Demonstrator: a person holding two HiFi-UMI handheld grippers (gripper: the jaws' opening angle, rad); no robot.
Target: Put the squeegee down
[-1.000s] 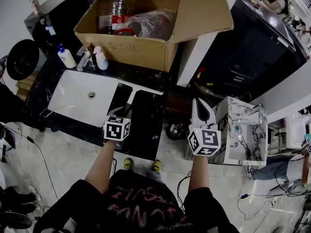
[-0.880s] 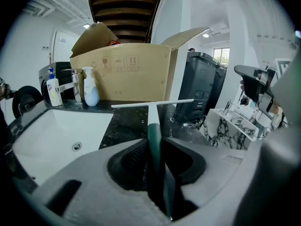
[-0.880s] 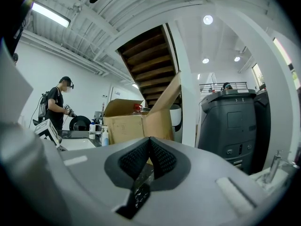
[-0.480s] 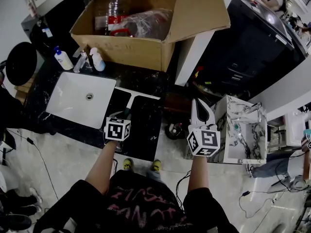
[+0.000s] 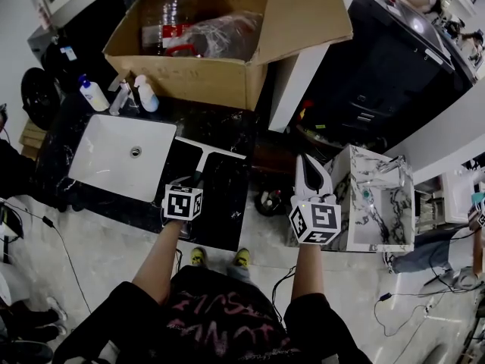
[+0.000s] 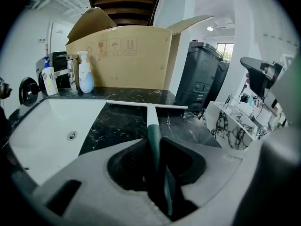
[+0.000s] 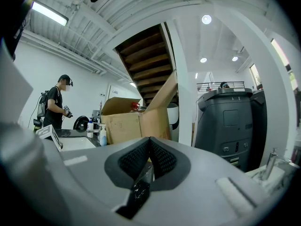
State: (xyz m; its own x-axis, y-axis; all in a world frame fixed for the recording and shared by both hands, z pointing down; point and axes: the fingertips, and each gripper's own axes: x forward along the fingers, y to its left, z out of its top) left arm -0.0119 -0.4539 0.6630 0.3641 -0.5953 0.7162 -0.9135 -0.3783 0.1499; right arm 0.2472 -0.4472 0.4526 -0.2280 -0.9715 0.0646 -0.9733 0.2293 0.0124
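Observation:
A squeegee with a white blade and dark green handle stretches over the black marble countertop. My left gripper is shut on its handle and tilts downward. In the left gripper view the green handle runs between the pads of the left gripper, and the blade lies across the far counter. I cannot tell whether the blade touches the stone. My right gripper hovers level to the right of the counter, shut with nothing in it; its pads meet at the tips in the right gripper view.
A white sink basin is set in the counter's left part, with bottles and a tap behind it. A large open cardboard box stands at the back. A small marble-patterned vanity and a dark machine stand to the right.
My left gripper has sunk a little toward the countertop with the squeegee still in it. The right gripper has stayed where it was.

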